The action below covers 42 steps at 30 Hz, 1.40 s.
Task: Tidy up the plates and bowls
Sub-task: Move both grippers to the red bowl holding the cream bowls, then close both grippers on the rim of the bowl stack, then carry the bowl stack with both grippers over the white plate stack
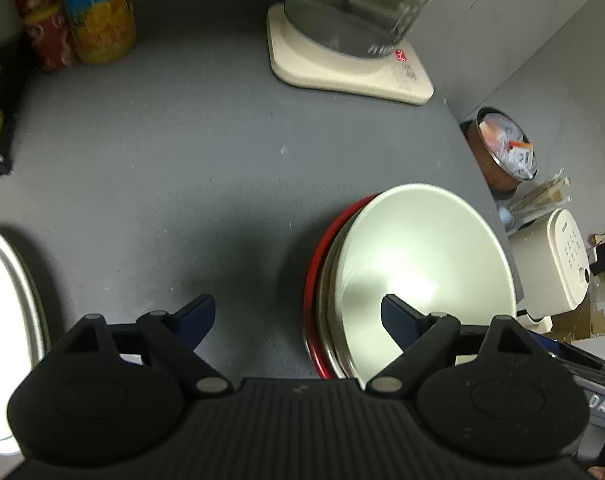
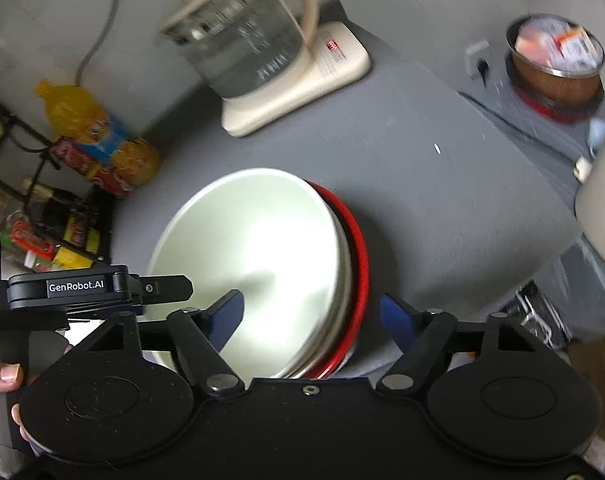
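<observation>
Both grippers hang over the grey worktop (image 1: pixel 182 168), jaws spread wide, nothing pinched. Left gripper (image 1: pixel 297 316): matte black ribbed body, dark blue flat fingers (image 1: pixel 198 314), its right finger over the near rim of the stack. Right gripper (image 2: pixel 312 314): same build, its left finger over the white dish, its right finger off the stack's right side. The stack (image 1: pixel 382 280) sits close in front, toward the worktop's right edge: a white bowl-like plate (image 2: pixel 254 256) on top, smooth, glossy, round, with a bright glare spot at centre; a pale, possibly metal, rim under it, hard to tell; a red plate (image 2: pixel 360 264) at the bottom, thin shiny rim poking out as a crescent. Another white round dish (image 1: pixel 6 320) lies at the far left edge of the left wrist view, overexposed, with a grey rim; it is well apart from the stack. The worktop surface is matte and lightly speckled. Farther back, a glass kettle (image 2: pixel 242 44), blurred, clear with a cream handle, stands on a cream rounded-square base (image 2: pixel 302 92) with a small red display. At the back left stand an orange soda bottle (image 2: pixel 98 136) with a blue label and a red bottle (image 1: pixel 42 24) beside it, both plastic. Off the worktop to the right sits a brown round tub (image 2: pixel 554 68) with a metal rim, full of small packets.
</observation>
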Each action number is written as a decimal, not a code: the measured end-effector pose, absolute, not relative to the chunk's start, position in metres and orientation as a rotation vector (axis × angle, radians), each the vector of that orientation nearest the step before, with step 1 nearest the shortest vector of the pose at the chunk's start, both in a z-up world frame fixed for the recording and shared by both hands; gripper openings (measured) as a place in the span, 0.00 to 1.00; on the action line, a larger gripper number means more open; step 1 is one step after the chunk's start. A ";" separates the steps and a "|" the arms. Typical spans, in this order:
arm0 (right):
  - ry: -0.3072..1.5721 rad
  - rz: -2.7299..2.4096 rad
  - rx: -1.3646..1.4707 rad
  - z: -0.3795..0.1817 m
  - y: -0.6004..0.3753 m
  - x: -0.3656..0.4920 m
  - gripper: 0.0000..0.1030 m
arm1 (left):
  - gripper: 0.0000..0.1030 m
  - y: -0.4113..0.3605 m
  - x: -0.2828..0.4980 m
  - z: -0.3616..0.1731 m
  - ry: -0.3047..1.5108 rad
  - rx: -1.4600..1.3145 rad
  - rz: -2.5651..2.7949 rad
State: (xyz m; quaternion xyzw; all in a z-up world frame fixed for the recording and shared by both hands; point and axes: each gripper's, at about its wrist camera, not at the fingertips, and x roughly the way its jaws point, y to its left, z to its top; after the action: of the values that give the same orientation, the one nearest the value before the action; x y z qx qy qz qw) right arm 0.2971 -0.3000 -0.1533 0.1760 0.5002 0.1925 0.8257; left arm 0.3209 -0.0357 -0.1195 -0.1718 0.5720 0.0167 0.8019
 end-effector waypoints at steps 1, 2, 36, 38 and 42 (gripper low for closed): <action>1.073 0.404 0.372 -0.156 -0.299 0.299 0.69 | 0.84 -0.035 0.324 -0.125 1.243 -0.376 0.036; 1.082 0.401 0.368 -0.159 -0.299 0.301 0.68 | 0.84 -0.035 0.326 -0.129 1.255 -0.381 0.036; 1.171 0.445 0.406 -0.191 -0.307 0.326 0.35 | 0.38 -0.033 0.345 -0.170 1.341 -0.523 -0.067; 1.160 0.461 0.400 -0.188 -0.306 0.325 0.35 | 0.38 -0.030 0.339 -0.168 1.330 -0.533 -0.062; 1.143 0.498 0.392 -0.183 -0.301 0.323 0.35 | 0.38 -0.026 0.328 -0.160 1.304 -0.549 -0.040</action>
State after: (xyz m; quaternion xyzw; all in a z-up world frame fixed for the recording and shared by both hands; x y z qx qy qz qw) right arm 0.3232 -0.3012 -0.1825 0.1824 0.5318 0.2315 0.7939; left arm 0.3282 -0.0260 -0.1603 -0.2521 0.5990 -0.0182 0.7598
